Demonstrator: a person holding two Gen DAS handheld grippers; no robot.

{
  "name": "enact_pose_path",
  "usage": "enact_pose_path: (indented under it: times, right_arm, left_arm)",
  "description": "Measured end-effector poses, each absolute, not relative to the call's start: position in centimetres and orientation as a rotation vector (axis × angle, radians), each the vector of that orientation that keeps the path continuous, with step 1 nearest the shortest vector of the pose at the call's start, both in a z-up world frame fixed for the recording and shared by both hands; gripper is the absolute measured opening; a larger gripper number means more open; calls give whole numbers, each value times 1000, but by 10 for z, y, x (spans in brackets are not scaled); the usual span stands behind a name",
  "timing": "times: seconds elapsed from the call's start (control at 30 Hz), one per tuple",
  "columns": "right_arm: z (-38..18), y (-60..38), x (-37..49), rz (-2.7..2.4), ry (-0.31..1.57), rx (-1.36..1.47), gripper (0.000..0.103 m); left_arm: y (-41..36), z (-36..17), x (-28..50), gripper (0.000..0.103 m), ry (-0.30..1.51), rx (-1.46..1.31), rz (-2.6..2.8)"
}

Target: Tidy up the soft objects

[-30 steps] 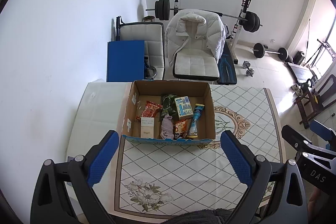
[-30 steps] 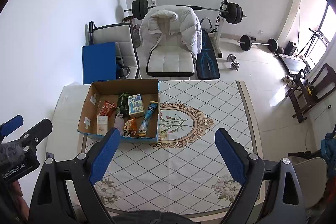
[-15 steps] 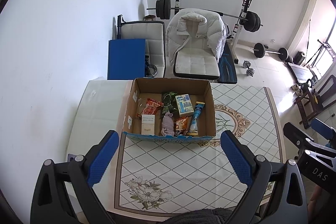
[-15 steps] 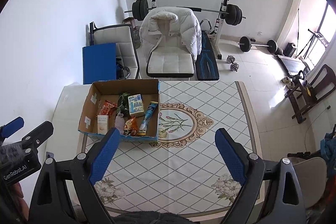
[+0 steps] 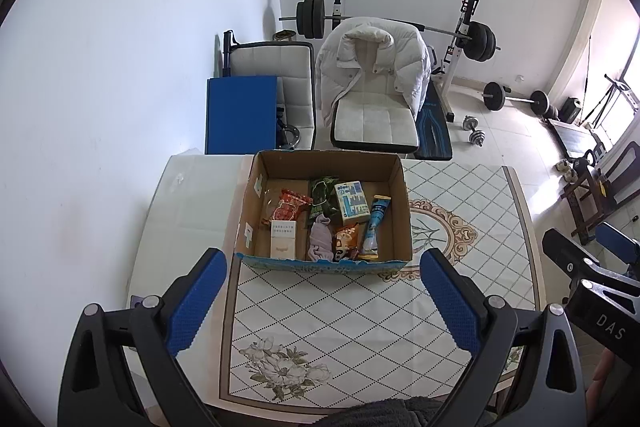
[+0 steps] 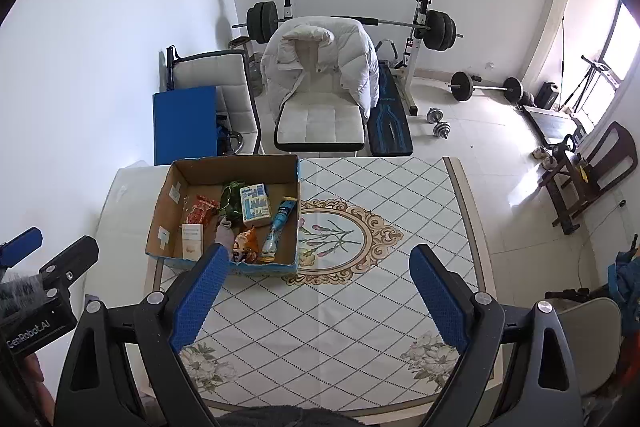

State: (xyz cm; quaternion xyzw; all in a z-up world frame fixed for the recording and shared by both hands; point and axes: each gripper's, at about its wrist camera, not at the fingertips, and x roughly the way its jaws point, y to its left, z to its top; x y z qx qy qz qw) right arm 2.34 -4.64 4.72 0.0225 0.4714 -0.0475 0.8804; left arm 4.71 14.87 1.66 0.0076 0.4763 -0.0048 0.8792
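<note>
An open cardboard box (image 5: pixel 394 171) stands on the patterned table (image 5: pixel 332 311), also in the right wrist view (image 6: pixel 164 195). Inside lie a red snack bag (image 5: pixel 286 209), a green packet (image 5: pixel 322 197), a blue-white carton (image 5: pixel 351 201), a blue tube (image 5: pixel 374 227), a pale purple sock (image 5: pixel 321 239), an orange snack bag (image 5: pixel 346 237) and a white box (image 5: pixel 283 239). My left gripper (image 5: pixel 322 305) is open and empty, high above the table in front of the box. My right gripper (image 6: pixel 320 299) is open and empty, to the right of the box.
A white chair with a white puffer jacket (image 5: pixel 374 67) stands behind the table. A second white chair (image 5: pixel 276 67) and a blue panel (image 5: pixel 240 115) stand at the left. A barbell rack (image 5: pixel 468 35) and dumbbells (image 5: pixel 474 131) are at the back.
Both grippers have drifted slightly back from the table; the box sits a little lower in the left view. Both stay open and empty.
</note>
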Motion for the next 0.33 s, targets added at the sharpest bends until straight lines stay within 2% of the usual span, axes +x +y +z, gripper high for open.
enact_pose_path:
  times: [0.33]
  right_arm:
    - [48, -48, 25, -108, 977, 47, 94]
  left_arm:
    - [149, 17, 49, 99, 996, 13, -14]
